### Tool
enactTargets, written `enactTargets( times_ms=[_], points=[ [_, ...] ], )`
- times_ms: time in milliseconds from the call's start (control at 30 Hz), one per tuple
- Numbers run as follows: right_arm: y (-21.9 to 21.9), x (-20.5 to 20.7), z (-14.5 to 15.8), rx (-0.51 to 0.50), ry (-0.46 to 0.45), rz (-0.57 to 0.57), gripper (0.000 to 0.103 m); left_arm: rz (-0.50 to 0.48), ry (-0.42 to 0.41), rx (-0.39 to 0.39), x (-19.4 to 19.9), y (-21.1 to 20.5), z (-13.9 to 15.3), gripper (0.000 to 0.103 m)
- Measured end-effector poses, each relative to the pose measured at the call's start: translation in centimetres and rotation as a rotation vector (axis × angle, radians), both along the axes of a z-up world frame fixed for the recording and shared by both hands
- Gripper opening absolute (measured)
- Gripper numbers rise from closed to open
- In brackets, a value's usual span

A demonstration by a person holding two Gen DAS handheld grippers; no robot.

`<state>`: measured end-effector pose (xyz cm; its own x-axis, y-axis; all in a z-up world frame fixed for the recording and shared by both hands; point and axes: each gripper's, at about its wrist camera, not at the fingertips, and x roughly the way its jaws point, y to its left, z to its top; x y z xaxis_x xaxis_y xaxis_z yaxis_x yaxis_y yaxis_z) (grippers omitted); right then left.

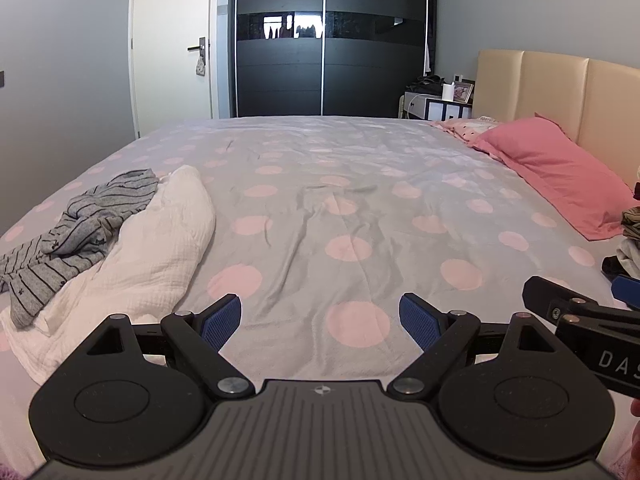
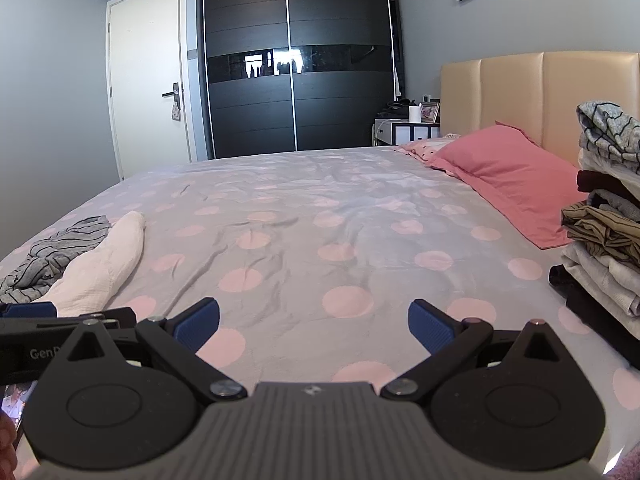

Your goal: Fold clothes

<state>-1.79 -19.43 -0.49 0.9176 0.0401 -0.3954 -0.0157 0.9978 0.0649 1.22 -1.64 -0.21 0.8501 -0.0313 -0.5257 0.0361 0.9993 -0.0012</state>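
Observation:
A crumpled white garment lies on the bed's left side, with a grey striped garment bunched partly over it. My left gripper hovers open over the bedspread just right of the white garment, holding nothing. My right gripper is open too, above bare bedspread, and its fingers show at the right edge of the left wrist view. A stack of folded clothes stands at the bed's right.
The grey bedspread with pink dots stretches ahead. A pink pillow lies by the beige headboard. A nightstand, a dark wardrobe and a white door stand beyond the bed.

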Motion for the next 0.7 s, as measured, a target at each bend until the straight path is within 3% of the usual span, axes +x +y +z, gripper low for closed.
enactTargets(
  times_ms=[700],
  points=[
    [0.24,-0.44,-0.02,-0.014,-0.012,0.03,0.102,0.01,0.001,-0.003,-0.01,-0.43,0.09,0.087]
  ],
)
